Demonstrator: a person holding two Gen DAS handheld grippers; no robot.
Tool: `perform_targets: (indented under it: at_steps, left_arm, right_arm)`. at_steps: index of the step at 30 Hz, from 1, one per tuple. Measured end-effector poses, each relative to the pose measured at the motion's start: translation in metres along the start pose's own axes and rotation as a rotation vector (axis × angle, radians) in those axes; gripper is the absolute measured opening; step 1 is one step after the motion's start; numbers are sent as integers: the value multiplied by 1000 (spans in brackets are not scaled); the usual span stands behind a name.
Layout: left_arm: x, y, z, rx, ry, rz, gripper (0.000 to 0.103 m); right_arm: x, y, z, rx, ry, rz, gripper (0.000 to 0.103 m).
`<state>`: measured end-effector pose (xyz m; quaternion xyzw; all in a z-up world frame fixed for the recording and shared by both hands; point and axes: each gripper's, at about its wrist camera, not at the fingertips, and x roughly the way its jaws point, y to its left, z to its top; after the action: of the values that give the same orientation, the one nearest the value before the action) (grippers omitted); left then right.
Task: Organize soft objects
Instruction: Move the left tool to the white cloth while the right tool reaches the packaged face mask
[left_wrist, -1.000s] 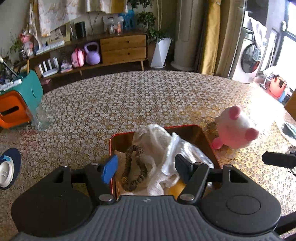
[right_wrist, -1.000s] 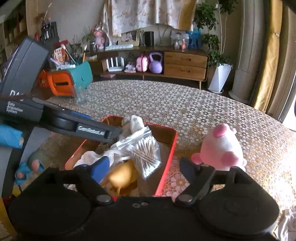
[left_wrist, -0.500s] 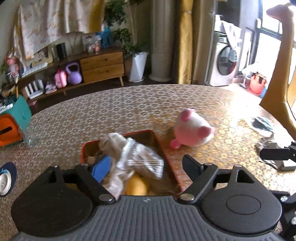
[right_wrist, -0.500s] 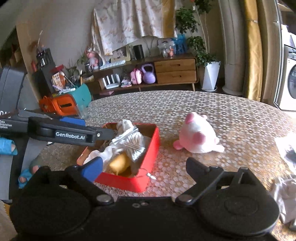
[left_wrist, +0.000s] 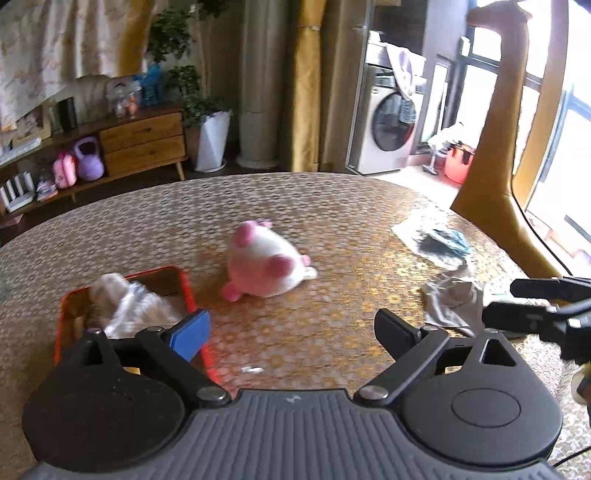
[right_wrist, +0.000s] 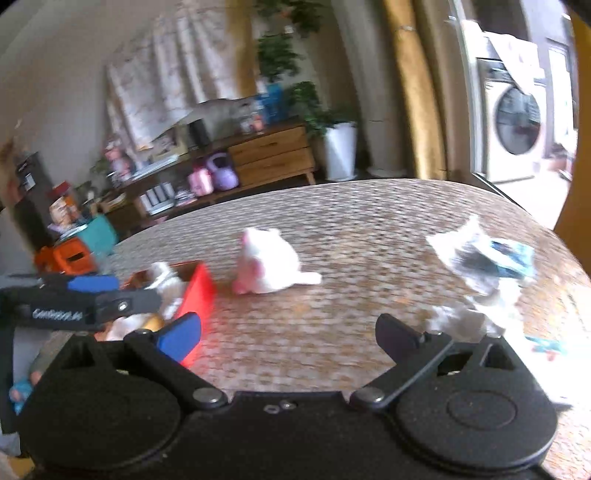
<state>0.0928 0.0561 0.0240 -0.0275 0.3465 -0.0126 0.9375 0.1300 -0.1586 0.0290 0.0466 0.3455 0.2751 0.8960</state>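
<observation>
Left gripper: released, empty.
Right gripper: released, empty.
Advice: straddle the plush toy mid-table, squeeze gently, then carry to red tray.

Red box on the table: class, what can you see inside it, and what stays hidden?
Inside the red box lies white cloth, with something yellowish beside it. Whatever lies under the cloth is covered.

On the table, the tray lies at 9 o'clock of the plush toy. Cloths lie at 3 o'clock.
</observation>
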Motion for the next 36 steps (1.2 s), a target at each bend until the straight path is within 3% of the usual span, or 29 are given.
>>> perform_targets:
  at_steps: [8,14,18,29,36]
  left_arm:
    - [17,-59,-5,115,-50,-33,101]
    - [38,-89,-4,88,-2,-141,101]
    - [55,-110,-5,50,17,-171,101]
    - [104,-181,-9,143,37,-204,101]
    - [151,-213,-14,205,111,-206,101]
  right_arm:
    - [-25,-75,6,93,-36,-100,101]
    - [-37,-128,13,150,-56,-194,101]
    - [-37,-159,14,181,-46,-238,101]
    - [-6,-210,24,221,11,-268,101]
    - [22,-236,37,255,32,-268,101]
